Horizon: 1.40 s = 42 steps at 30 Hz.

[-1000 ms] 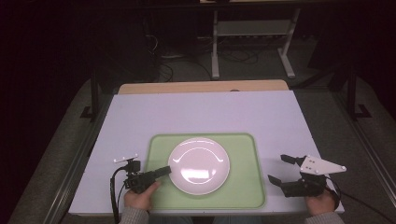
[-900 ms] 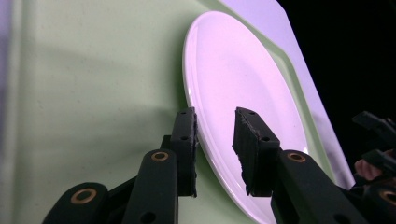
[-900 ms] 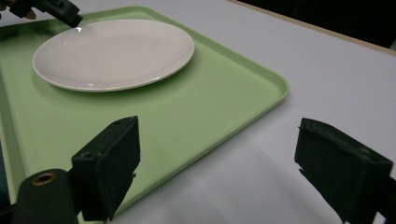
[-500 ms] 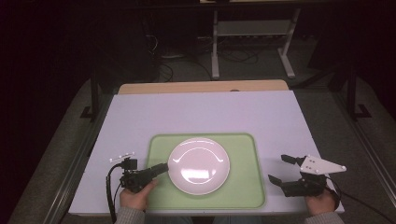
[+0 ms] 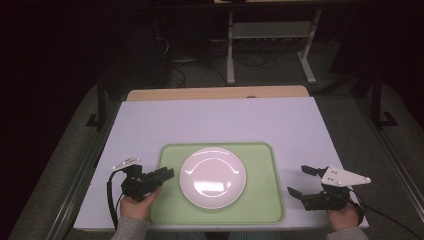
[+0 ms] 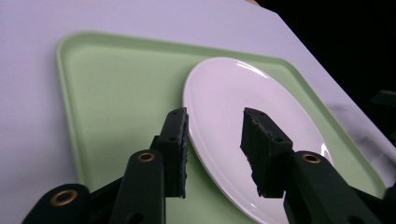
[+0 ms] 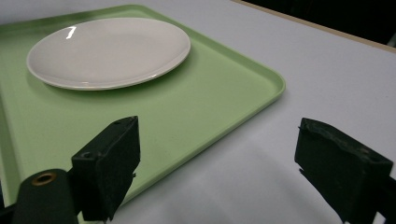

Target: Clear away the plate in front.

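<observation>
High view [image 5: 150, 181]: left hand-held gripper, just opened off plate [image 5: 212, 171] rim, lifted, holding nothing; plate released on tray [image 5: 170, 205]; right hand-held gripper [image 5: 303, 182] wide open, empty.

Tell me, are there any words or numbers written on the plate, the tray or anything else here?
None: no word, label, brand, number or sign can be read anywhere.
The white plate is plain.
The green tray is plain.
The pale table cover is plain.
The black left tool and right tool bear no lettering that can be read.
</observation>
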Each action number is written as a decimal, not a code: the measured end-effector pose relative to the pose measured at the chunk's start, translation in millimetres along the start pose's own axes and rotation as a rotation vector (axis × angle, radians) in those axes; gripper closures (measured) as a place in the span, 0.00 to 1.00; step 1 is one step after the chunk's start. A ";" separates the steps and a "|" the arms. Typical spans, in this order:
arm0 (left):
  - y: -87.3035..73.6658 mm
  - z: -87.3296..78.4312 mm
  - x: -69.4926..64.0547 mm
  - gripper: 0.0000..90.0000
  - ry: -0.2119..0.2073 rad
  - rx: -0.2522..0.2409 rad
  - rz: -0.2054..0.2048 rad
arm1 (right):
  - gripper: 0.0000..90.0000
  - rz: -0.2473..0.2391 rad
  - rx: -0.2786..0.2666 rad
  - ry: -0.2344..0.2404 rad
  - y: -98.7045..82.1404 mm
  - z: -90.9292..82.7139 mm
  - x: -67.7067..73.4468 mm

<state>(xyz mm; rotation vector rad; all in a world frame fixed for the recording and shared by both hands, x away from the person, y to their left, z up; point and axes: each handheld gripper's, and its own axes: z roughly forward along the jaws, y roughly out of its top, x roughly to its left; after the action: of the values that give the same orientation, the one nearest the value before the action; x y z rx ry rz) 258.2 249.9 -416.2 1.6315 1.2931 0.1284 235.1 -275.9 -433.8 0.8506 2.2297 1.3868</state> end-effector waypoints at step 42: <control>13.1 -28.2 12.6 0.32 0.085 -0.056 0.494 | 0.15 0.007 0.005 -0.007 -1.1 -0.6 -2.7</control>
<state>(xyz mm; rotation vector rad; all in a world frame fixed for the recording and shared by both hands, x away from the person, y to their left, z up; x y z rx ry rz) 255.0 278.4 -398.7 1.8838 0.9143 0.5335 236.4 -278.4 -434.5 0.8645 2.2281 1.3805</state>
